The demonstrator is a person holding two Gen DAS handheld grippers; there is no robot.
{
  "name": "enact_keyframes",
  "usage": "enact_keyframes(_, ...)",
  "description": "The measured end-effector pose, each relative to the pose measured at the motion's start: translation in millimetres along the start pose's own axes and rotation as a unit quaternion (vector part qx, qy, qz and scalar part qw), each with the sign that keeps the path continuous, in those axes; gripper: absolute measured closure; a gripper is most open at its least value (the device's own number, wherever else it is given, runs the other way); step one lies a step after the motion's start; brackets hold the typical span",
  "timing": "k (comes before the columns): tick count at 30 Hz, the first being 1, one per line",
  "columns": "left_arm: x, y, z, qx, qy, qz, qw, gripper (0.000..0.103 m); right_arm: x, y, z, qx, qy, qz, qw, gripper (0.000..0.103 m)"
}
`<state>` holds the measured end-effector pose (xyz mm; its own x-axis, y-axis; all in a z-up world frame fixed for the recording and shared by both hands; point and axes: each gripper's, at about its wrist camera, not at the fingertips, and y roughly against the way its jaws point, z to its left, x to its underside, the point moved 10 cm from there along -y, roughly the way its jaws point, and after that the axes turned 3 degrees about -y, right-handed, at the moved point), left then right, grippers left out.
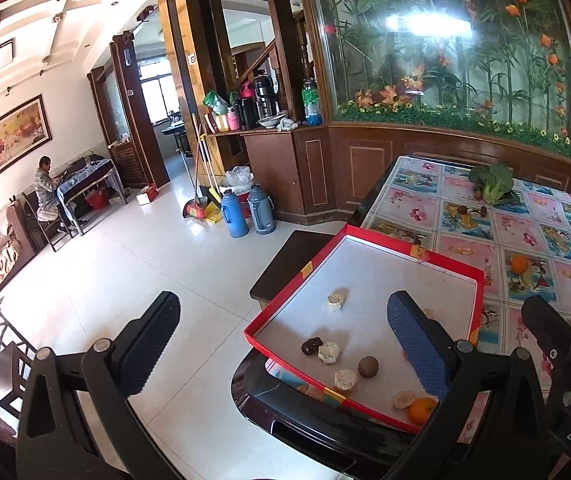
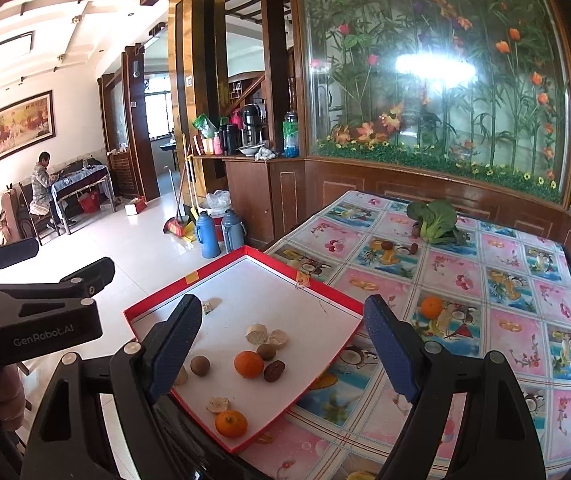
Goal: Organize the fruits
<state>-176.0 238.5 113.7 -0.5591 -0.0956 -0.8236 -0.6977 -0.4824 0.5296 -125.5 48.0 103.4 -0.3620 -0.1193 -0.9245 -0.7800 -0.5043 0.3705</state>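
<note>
A red-rimmed white tray (image 2: pixel 305 280) (image 1: pixel 369 236) lies at the table's left edge and overhangs it. In it are two oranges (image 2: pixel 248 364) (image 2: pixel 231 423), brown round fruits (image 2: pixel 199 365) (image 1: pixel 367 367), a dark nut (image 2: pixel 274 371) and several pale slices (image 2: pixel 256 333). One more orange (image 2: pixel 431 306) (image 1: pixel 519 264) sits on the tablecloth right of the tray. My right gripper (image 2: pixel 285 352) is open and empty above the tray. My left gripper (image 1: pixel 281 344) is open and empty, over the tray's left edge and the floor.
A leafy green vegetable (image 2: pixel 437 218) (image 1: pixel 491 183) lies at the table's far side. The floral tablecloth (image 2: pixel 505 320) covers the table. A wooden cabinet with a glass plant display (image 2: pixel 425 80) stands behind. Two blue thermoses (image 2: pixel 221 232) stand on the tiled floor.
</note>
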Motion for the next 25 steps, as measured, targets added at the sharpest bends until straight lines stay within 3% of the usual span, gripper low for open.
enact_keyframes(11, -12.5, 21.6, -13.0, 0.002, 0.003, -0.021, 0.9998, 0.0, -7.0, 10.1, -3.8, -0.012, 0.013, -0.019, 1.0, 0.02)
enact_keyframes(25, -9.0, -3.1, 6.2, 0.011, 0.033, -0.022, 0.9992, 0.0, -10.8, -12.0, 19.2, -0.009, 0.036, -0.012, 0.999, 0.02)
